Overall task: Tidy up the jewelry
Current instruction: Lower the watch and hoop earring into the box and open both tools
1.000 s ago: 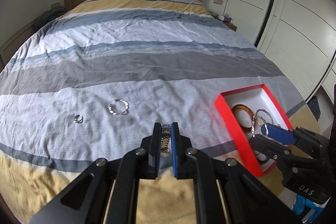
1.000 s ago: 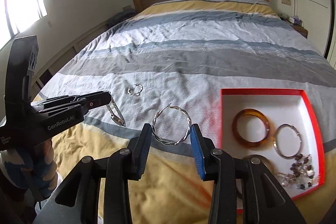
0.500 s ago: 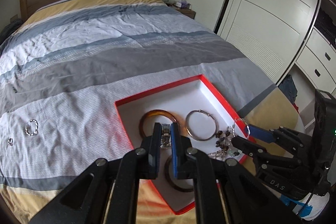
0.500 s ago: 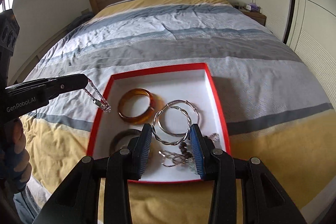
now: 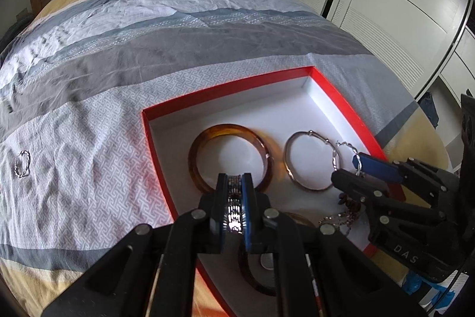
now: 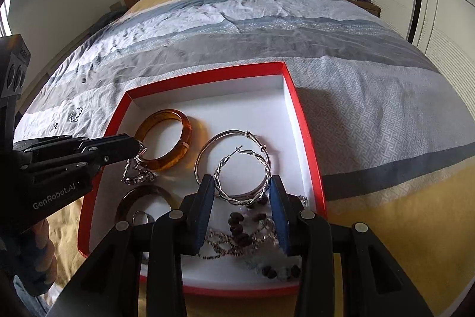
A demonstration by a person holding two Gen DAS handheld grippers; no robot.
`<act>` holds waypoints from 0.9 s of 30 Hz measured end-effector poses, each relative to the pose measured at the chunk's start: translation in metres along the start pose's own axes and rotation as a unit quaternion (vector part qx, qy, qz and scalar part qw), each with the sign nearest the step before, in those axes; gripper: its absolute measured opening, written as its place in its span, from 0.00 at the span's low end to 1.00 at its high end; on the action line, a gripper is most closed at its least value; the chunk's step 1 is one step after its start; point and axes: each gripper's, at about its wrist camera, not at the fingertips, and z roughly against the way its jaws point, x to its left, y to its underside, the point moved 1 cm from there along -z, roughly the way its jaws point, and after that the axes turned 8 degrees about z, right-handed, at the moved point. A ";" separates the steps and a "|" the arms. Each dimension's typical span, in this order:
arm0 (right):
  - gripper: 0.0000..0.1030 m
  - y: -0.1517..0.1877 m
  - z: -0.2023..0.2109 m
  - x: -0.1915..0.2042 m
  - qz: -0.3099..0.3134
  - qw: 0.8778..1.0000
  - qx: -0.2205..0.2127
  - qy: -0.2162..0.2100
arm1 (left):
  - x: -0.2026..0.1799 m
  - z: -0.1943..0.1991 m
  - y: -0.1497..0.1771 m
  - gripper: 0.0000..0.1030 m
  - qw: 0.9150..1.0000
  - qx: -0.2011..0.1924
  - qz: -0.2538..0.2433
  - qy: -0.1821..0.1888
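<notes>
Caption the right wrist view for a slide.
Right gripper holds a twisted silver hoop over the red box of jewelry.

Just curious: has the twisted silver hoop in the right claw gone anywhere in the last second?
Yes. The twisted silver hoop travelled from over the striped bedspread to above the red box.

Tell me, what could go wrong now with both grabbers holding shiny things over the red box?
1. The twisted hoop earring in the right gripper hangs right above the plain silver hoop and bead strands; dropped there, it might tangle.
2. The silver chain dangling from the left gripper could snag the amber bangle.
3. A small twisted ring on the bedspread outside the red box could be forgotten.
</notes>
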 end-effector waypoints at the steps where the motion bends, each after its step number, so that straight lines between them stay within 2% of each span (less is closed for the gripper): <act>1: 0.37 -0.003 -0.005 0.000 0.001 1.000 0.003 0.000 | 0.001 -0.003 0.000 0.08 1.000 0.003 0.002 0.001; 11: 0.38 -0.005 -0.022 0.002 0.022 0.999 0.018 0.020 | 0.000 -0.009 0.002 0.10 1.000 0.001 0.001 -0.004; 14: 0.45 -0.003 -0.020 0.002 0.023 0.999 0.018 0.025 | 0.001 -0.008 0.002 0.11 1.000 0.004 0.004 -0.008; 17: 0.51 0.000 -0.015 0.001 0.022 0.999 0.019 0.029 | 0.003 -0.005 0.003 0.17 1.000 0.011 0.010 -0.006; 22: 0.54 0.007 0.007 -0.001 0.021 0.999 0.014 0.033 | -0.003 0.013 0.006 0.34 1.000 0.003 0.006 0.003; 26: 0.60 0.012 0.039 -0.002 0.012 0.999 -0.005 0.039 | -0.011 0.040 0.010 0.39 1.000 -0.013 0.004 0.012; 27: 0.64 0.012 0.048 -0.002 0.009 0.999 -0.011 0.040 | -0.012 0.048 0.012 0.39 1.000 -0.018 0.005 0.013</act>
